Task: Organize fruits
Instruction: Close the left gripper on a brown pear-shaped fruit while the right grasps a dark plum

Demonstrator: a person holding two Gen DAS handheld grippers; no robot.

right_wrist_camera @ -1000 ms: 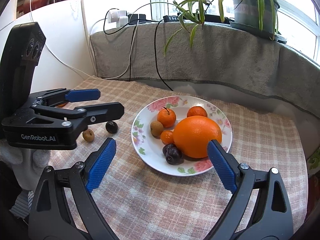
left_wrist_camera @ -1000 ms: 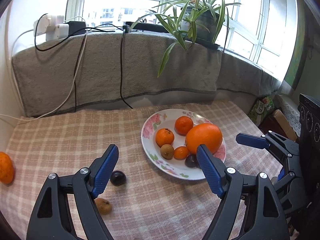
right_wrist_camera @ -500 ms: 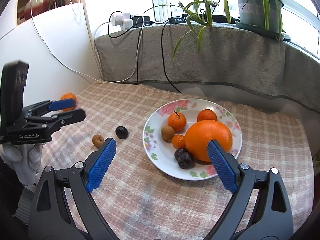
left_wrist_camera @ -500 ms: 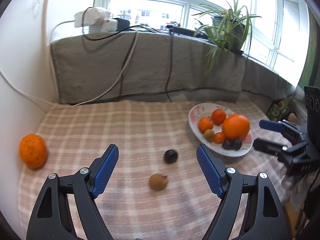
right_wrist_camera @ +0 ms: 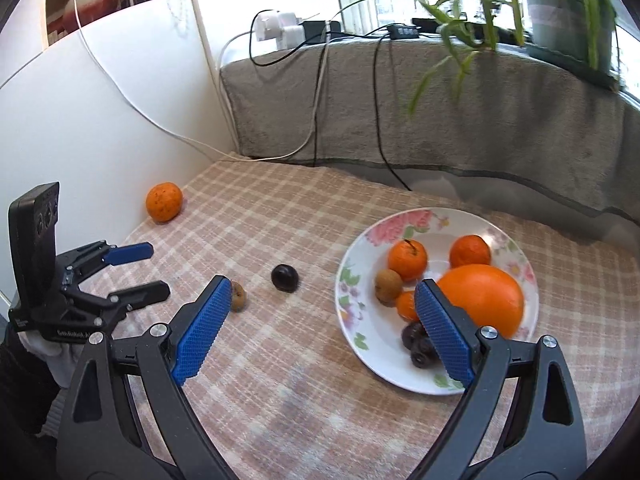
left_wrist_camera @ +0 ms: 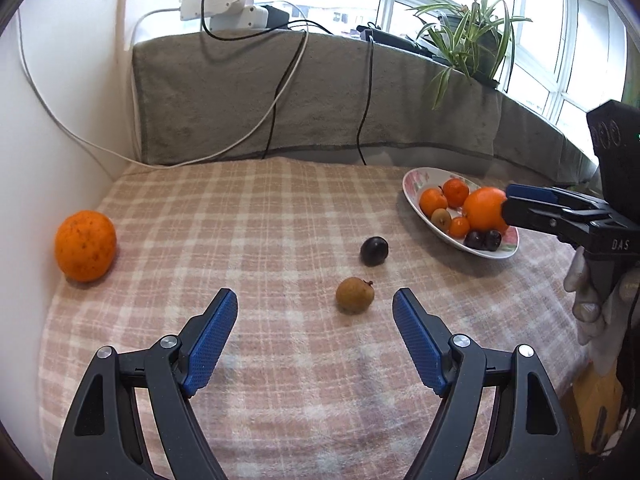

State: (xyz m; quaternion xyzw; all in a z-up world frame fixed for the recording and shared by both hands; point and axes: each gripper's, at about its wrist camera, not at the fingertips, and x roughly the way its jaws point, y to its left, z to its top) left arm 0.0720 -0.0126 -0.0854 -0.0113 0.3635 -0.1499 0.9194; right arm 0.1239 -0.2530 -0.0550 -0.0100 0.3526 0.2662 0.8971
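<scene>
Left claw (left_wrist_camera: 314,312): jaws apart, nothing between the blue pads (left_wrist_camera: 212,340); held above the checked cloth (left_wrist_camera: 248,216) that covers the desk, tilted downward. Seen from the right wrist view, it sits at the left edge, gripped by a gloved hand (right_wrist_camera: 44,346).

Right claw (right_wrist_camera: 322,322): jaws wide apart, empty; poised over the cloth at the near-left side of the plate (right_wrist_camera: 360,344). In the left wrist view it appears at the right edge, one blue tip overlapping the big orange.

Brown fruit (left_wrist_camera: 354,294): small, round, short stalk; lies on the cloth just ahead of the left claw, nearer its right pad.

Dark plum (left_wrist_camera: 374,251): on the cloth just beyond the brown fruit, apart from it, between that fruit and the plate.

Loose orange (left_wrist_camera: 85,245): speckled skin; on the cloth at the far left, close to the white wall, well apart from the other fruit.

Plate, white with flower pattern: on the cloth at the right. Holds one big orange (right_wrist_camera: 482,300), two tangerines (right_wrist_camera: 407,260), a smaller orange fruit, one brown fruit and two dark plums (right_wrist_camera: 416,344) at the near rim.

Background: grey towel (left_wrist_camera: 320,96) draped over the window ledge; cables and white plugs (left_wrist_camera: 224,4) on top; potted plant (right_wrist_camera: 572,12) at the right.
</scene>
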